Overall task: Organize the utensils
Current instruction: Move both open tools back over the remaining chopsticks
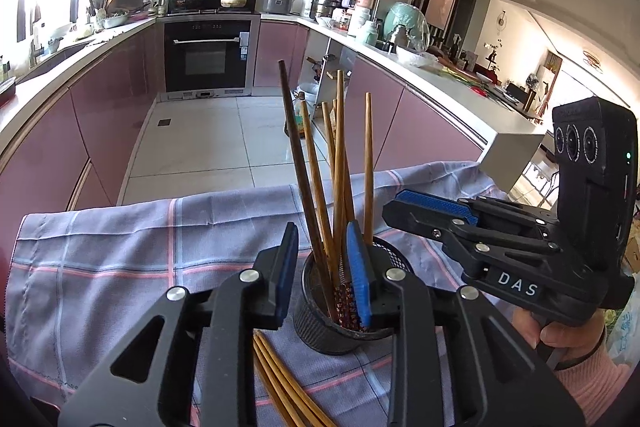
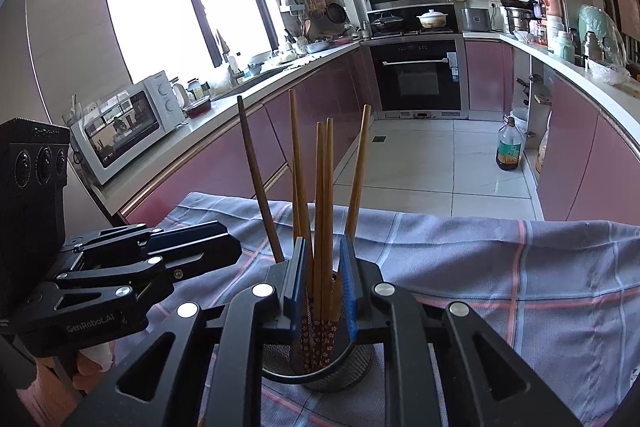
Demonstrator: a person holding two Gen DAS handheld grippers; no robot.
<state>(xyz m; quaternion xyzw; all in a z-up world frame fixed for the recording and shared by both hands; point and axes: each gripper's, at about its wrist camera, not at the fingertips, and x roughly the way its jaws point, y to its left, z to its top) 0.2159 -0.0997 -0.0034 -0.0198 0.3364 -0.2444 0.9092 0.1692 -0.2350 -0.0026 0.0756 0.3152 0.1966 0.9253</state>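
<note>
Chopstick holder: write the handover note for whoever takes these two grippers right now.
Left gripper: open, jaws loosely around the sticks standing in the holder, gripping nothing.
Right gripper: open too, jaws slightly apart around the same bundle, with no clear squeeze.
Things: the black mesh holder stands upright on the checked cloth. The standing chopsticks, one dark and the rest light, are inside it.
Done: that bundle is in the holder.
Left: the loose chopsticks lie on the cloth under the left gripper. Back both grippers off, then pick those up and put them in.
</note>
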